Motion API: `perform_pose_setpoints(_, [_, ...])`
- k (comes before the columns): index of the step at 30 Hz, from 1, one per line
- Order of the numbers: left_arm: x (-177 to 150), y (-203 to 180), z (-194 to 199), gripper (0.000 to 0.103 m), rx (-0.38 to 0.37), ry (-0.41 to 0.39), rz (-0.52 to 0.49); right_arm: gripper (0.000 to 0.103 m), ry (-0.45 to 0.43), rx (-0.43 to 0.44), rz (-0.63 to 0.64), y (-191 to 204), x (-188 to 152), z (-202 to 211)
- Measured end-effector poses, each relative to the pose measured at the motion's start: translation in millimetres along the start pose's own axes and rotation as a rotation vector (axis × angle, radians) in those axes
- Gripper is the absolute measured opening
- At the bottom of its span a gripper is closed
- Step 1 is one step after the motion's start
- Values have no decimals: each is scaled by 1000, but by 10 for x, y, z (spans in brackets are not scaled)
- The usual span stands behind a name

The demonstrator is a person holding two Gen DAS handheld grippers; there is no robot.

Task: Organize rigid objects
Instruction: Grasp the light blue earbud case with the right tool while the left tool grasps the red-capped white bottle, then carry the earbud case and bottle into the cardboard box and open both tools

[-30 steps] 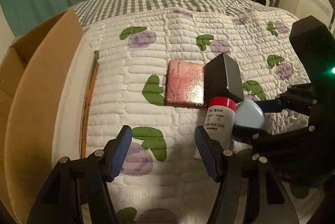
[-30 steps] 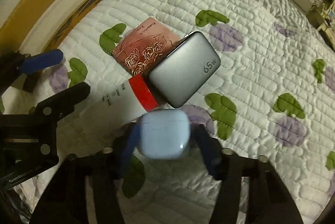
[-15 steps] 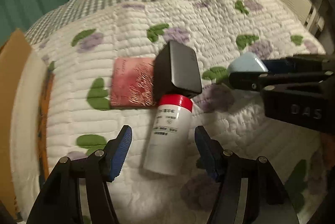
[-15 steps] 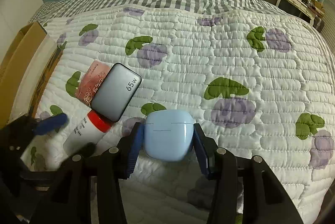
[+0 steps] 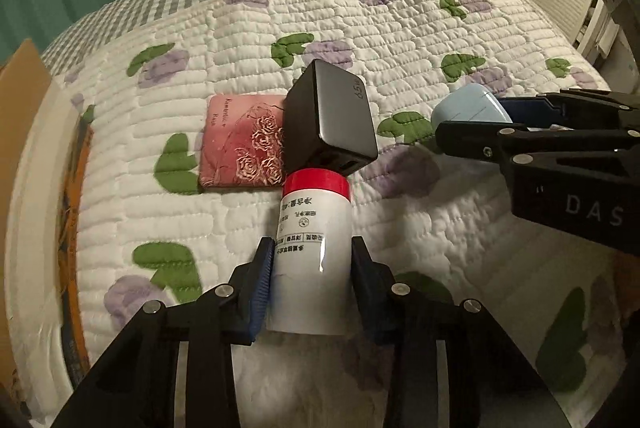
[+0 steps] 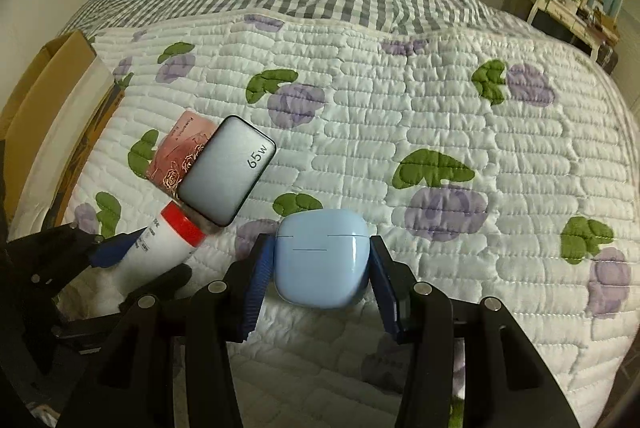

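Open quilted bed [image 6: 460, 100] across the centre and right of the right wrist frame. Crowded at left centre: black charger [image 6: 226, 174] leaning on the pink wallet [image 6: 180, 152] and touching the red cap of the white bottle [image 6: 160, 252]. Cardboard box [image 6: 44, 84] walling the left edge. Narrow gap between charger and blue case [image 5: 470, 108] at right centre of the left wrist frame.

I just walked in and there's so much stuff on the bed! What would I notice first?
Probably the white bottle with the red cap, lying on the flowery quilt with the left gripper shut around it. Next, the light blue case squeezed in the right gripper. Just past the bottle's cap sits a dark charger marked 65W, leaning over a pink rose-patterned box.
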State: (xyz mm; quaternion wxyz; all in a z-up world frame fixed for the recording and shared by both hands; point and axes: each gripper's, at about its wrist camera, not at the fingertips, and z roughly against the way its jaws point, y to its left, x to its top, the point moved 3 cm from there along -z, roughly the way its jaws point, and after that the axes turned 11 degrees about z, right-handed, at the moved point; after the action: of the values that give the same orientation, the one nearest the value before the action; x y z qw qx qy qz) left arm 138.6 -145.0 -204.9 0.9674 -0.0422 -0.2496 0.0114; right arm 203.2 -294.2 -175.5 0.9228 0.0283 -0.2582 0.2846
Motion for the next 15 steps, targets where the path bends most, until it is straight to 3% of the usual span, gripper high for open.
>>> perform_pose_setpoints(5, [17, 95, 302, 37, -5, -39, 20, 48, -41, -46, 37, 92, 5, 216])
perform_pose_setpoints(15, [161, 440, 1297, 37, -38, -193, 64, 48, -128, -97, 69, 468, 149, 924])
